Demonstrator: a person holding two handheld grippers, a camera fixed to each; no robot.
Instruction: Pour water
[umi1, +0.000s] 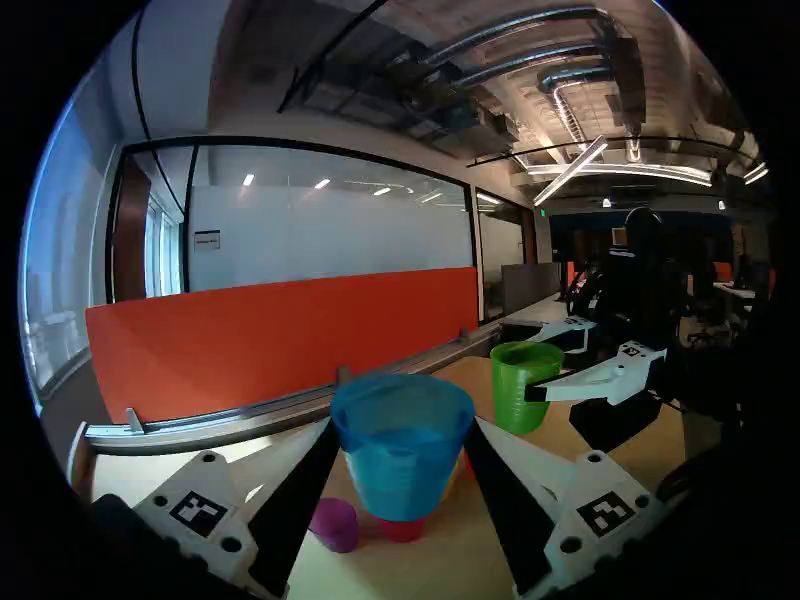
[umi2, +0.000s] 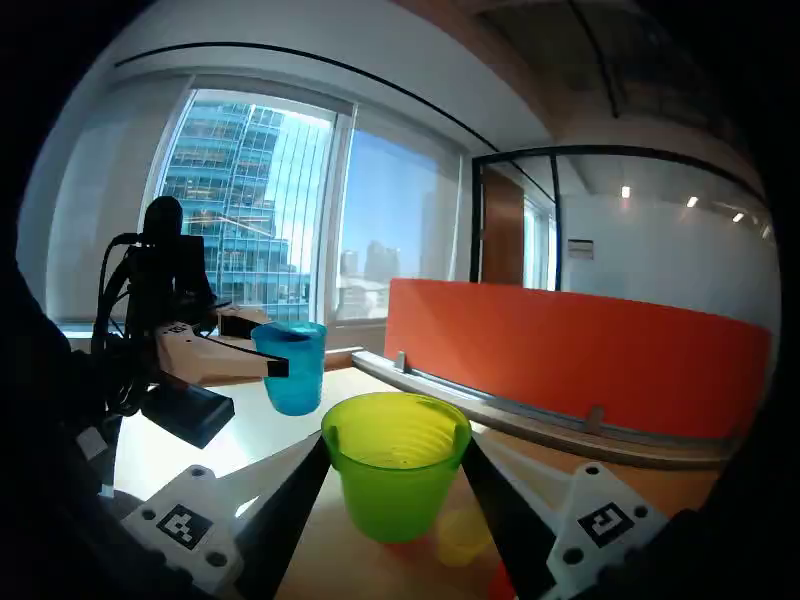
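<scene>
- An orange partition (umi1: 280, 340) is running behind the wooden desk (umi1: 440, 565) in the left gripper view.
- The left gripper (umi1: 402, 440) is grasping an upright blue cup (umi1: 402, 475), its fingers pressing both sides.
- A purple cup (umi1: 335, 523) and a red cup (umi1: 403, 530) are sitting on the desk below it.
- In the right gripper view, a window (umi2: 250, 200) is showing towers.
- The right gripper (umi2: 396, 450) is clamping an upright green cup (umi2: 395, 495), with a yellow cup (umi2: 462, 535) lying beneath.

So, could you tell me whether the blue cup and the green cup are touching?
Apart. The left gripper view shows a clear gap between the blue cup and the green cup.
</scene>
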